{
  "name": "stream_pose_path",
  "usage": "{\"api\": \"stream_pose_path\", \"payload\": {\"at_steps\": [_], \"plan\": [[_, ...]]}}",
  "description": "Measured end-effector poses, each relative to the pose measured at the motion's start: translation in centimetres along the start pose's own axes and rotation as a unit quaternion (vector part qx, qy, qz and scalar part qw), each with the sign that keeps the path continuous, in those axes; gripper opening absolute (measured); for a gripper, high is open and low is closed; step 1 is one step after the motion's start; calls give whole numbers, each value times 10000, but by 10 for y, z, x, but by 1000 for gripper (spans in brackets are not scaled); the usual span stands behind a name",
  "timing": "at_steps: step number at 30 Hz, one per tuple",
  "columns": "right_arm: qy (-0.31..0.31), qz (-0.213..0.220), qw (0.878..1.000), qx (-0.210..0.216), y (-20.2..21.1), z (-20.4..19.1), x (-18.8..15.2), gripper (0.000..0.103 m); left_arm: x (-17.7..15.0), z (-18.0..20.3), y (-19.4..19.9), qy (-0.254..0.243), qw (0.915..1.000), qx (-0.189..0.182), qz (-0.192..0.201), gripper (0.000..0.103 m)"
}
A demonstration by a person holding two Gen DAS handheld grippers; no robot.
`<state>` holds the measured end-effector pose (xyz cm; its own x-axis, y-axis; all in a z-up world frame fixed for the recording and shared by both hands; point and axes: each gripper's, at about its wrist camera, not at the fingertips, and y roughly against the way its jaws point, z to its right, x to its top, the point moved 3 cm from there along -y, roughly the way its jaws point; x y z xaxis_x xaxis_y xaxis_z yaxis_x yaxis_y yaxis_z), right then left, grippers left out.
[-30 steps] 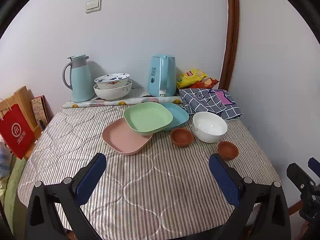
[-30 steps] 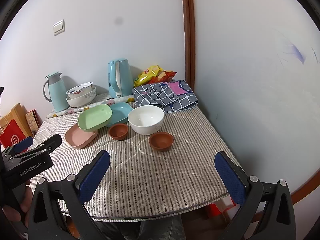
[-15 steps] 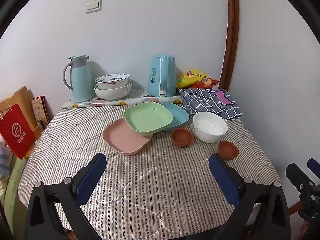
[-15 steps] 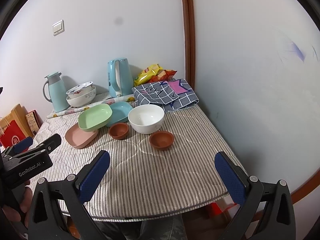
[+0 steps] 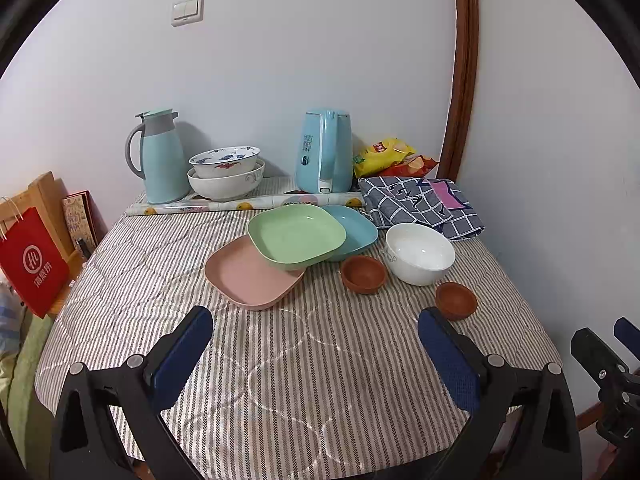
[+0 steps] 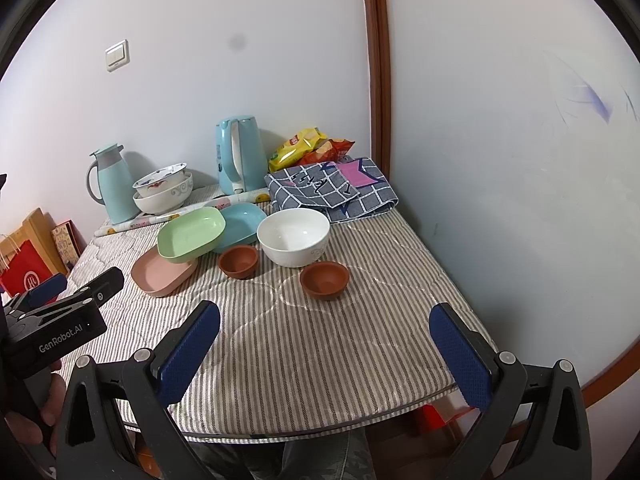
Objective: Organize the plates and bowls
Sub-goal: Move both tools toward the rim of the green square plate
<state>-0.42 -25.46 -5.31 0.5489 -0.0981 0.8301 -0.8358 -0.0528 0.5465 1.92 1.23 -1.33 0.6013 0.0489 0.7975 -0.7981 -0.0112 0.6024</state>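
Both grippers, left gripper (image 5: 314, 344) and right gripper (image 6: 325, 330), hover wide apart and empty, textured blue pads (image 5: 185, 350) over the quilted striped tablecloth (image 5: 304, 380). Farther off: two small round clay bowls (image 5: 363, 274), a glossy white bowl (image 5: 420, 253), and overlapping rounded-square pink, green, blue plates (image 5: 296, 236).

Left gripper (image 5: 316, 344) and right gripper (image 6: 326, 338) gape empty
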Motion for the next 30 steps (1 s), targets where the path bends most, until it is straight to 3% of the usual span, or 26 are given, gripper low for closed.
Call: {"api": "stream_pose_path", "payload": {"at_steps": [13,20,30], "plan": [[3,9,9999,124,-3,-2,1,103,-2,2,-9,-4,10000,-41,-31,103],[-31,-114,9998,153,-29,1,9,103,-1,-5,-39,127,9996,-41,-267,103],[-93,-617,9976,286,-82,-5,11,102,9,-28,-82,258,9979,33,-600,100]]}}
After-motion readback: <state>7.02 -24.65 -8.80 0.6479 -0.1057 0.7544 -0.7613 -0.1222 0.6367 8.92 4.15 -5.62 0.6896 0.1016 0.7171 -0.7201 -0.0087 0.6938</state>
